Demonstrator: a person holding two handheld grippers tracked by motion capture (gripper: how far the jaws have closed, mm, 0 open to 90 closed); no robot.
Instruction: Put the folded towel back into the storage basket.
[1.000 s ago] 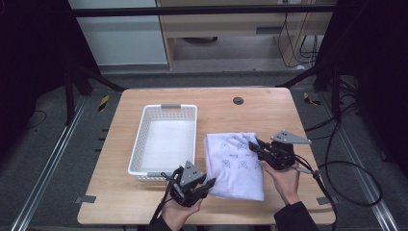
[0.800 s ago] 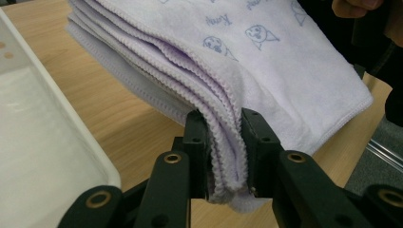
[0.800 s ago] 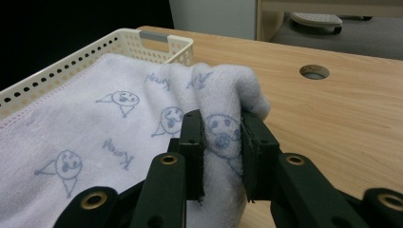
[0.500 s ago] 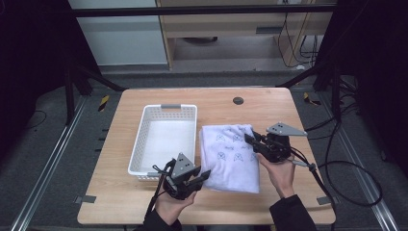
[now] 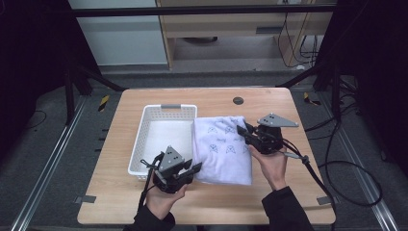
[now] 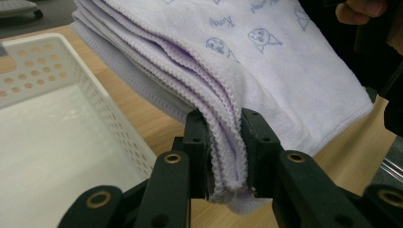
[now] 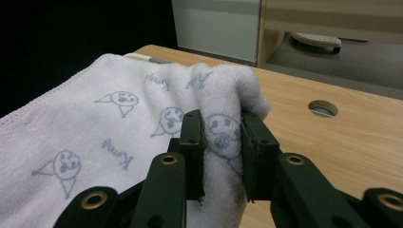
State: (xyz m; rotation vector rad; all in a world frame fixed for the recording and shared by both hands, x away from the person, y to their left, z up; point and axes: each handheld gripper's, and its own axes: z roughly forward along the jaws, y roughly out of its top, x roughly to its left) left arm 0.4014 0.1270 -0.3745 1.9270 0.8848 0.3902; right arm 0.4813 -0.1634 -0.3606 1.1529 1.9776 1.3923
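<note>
A folded pale lilac towel (image 5: 222, 149) with small blue drawings is held off the wooden table between both grippers. My left gripper (image 5: 192, 169) is shut on its near left corner; in the left gripper view the stacked folded edges (image 6: 227, 156) are pinched between the black jaws. My right gripper (image 5: 243, 131) is shut on the far right corner, where a bunched fold (image 7: 222, 137) sits between its jaws. The towel (image 7: 95, 128) slopes away to the left in the right gripper view.
A white perforated basket (image 5: 166, 136) stands just left of the towel, its wall (image 6: 109, 118) close beside the left gripper. A round cable hole (image 5: 237, 100) lies in the table at the back. Bare wood runs along the front edge and right side.
Both hands have lifted the towel and carried it leftward toward the basket; its left edge now reaches the basket's right rim.
</note>
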